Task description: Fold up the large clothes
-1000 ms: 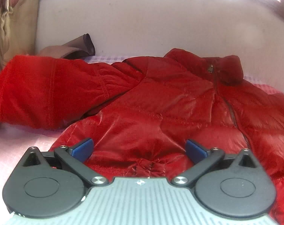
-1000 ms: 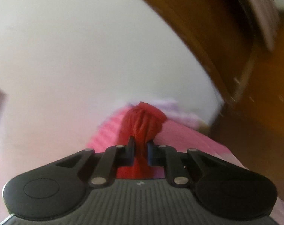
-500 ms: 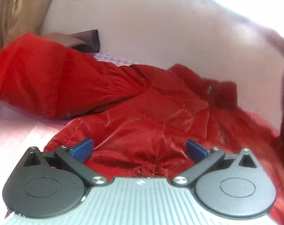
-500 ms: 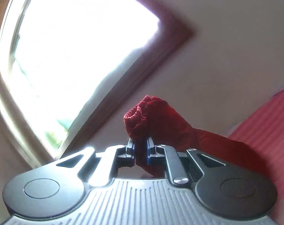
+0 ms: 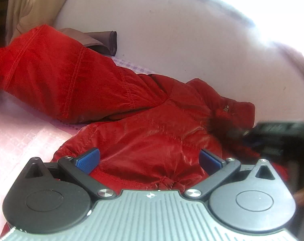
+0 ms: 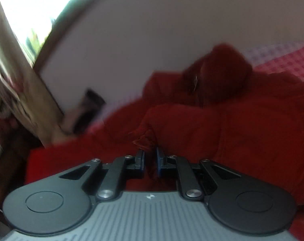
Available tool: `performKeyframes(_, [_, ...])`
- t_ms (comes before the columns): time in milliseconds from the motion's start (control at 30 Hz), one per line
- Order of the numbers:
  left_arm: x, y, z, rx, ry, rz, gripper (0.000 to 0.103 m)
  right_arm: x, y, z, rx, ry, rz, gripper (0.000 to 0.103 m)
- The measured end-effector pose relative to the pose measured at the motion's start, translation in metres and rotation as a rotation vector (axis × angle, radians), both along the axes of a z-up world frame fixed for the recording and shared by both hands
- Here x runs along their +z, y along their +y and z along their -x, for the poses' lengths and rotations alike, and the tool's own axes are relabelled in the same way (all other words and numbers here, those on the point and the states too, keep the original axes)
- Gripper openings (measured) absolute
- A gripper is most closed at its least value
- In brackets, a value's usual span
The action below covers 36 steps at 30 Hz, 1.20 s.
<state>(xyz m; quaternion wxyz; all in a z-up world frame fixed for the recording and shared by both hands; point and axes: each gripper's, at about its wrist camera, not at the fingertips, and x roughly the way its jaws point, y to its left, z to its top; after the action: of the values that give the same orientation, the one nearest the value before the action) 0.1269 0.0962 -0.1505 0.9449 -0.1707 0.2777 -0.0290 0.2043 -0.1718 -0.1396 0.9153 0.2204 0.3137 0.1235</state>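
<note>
A shiny red puffer jacket (image 5: 152, 132) lies front up on a pink bed, zipper and collar (image 5: 232, 108) toward the wall, one sleeve (image 5: 57, 76) stretched out to the left. My left gripper (image 5: 149, 159) is open and empty, jaws wide, low over the jacket's hem. My right gripper (image 6: 150, 160) is shut on the cuff of the other sleeve (image 6: 146, 138) and holds it over the jacket's body (image 6: 252, 124). The right gripper also shows in the left wrist view (image 5: 280, 136), blurred, at the right edge near the collar.
The pink checked bedsheet (image 5: 21, 132) runs to a white wall (image 5: 172, 40). A brown folded item (image 5: 103, 42) lies by the wall behind the left sleeve. A beige curtain (image 6: 27, 92) and a bright window (image 6: 25, 8) are at the left.
My right gripper has swung the held sleeve cuff from up in the air down across the jacket's front and entered the left wrist view. My left gripper stayed open and tilted slightly.
</note>
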Motion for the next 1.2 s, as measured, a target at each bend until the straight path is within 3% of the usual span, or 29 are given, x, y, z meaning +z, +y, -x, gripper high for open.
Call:
performKeyframes(100, [-0.001, 0.001, 0.0, -0.002, 0.005, 0.007, 0.103, -0.012, 0.023, -0.003, 0.028, 0.03, 0.13, 0.011])
performKeyframes(267, [0.006, 0.011, 0.001, -0.044, 0.036, 0.028, 0.103, -0.021, 0.053, 0.009, 0.023, -0.052, 0.377, 0.012])
performKeyframes(367, [0.02, 0.044, 0.011, -0.017, 0.043, 0.082, 0.103, -0.022, 0.067, 0.011, 0.023, -0.077, 0.474, 0.013])
performKeyframes(500, [0.039, 0.115, 0.02, 0.121, 0.017, 0.115, 0.103, -0.02, 0.063, 0.016, 0.019, -0.091, 0.479, 0.014])
performKeyframes(600, [0.035, 0.169, 0.01, 0.232, 0.075, 0.147, 0.103, -0.021, 0.056, 0.016, 0.022, -0.099, 0.433, 0.018])
performKeyframes(700, [0.021, 0.216, -0.004, 0.286, 0.17, 0.236, 0.103, -0.02, 0.054, 0.016, 0.025, -0.104, 0.413, 0.023])
performKeyframes(800, [0.002, 0.255, -0.011, 0.311, 0.23, 0.401, 0.103, -0.021, 0.056, 0.015, 0.029, -0.113, 0.418, 0.029])
performKeyframes(833, [-0.001, 0.262, -0.011, 0.312, 0.216, 0.438, 0.103, -0.02, 0.056, 0.015, 0.03, -0.115, 0.419, 0.033])
performKeyframes(900, [-0.003, 0.273, -0.015, 0.312, 0.187, 0.478, 0.103, -0.02, 0.056, 0.015, 0.04, -0.12, 0.417, 0.05])
performKeyframes(967, [-0.005, 0.28, -0.025, 0.321, 0.175, 0.495, 0.103, -0.019, 0.058, 0.016, 0.06, -0.131, 0.418, 0.082])
performKeyframes(1000, [-0.009, 0.283, -0.028, 0.336, 0.16, 0.519, 0.101, -0.019, 0.06, 0.016, 0.067, -0.136, 0.427, 0.086])
performKeyframes(1067, [-0.013, 0.291, -0.034, 0.378, 0.137, 0.548, 0.088, -0.019, 0.063, 0.017, 0.068, -0.137, 0.444, 0.087])
performKeyframes(1133, [-0.014, 0.297, -0.038, 0.411, 0.136, 0.525, 0.037, -0.018, 0.063, 0.016, 0.068, -0.136, 0.443, 0.087])
performKeyframes(1200, [-0.019, 0.303, -0.047, 0.399, 0.152, 0.524, 0.017, -0.018, 0.062, 0.017, 0.068, -0.136, 0.432, 0.087])
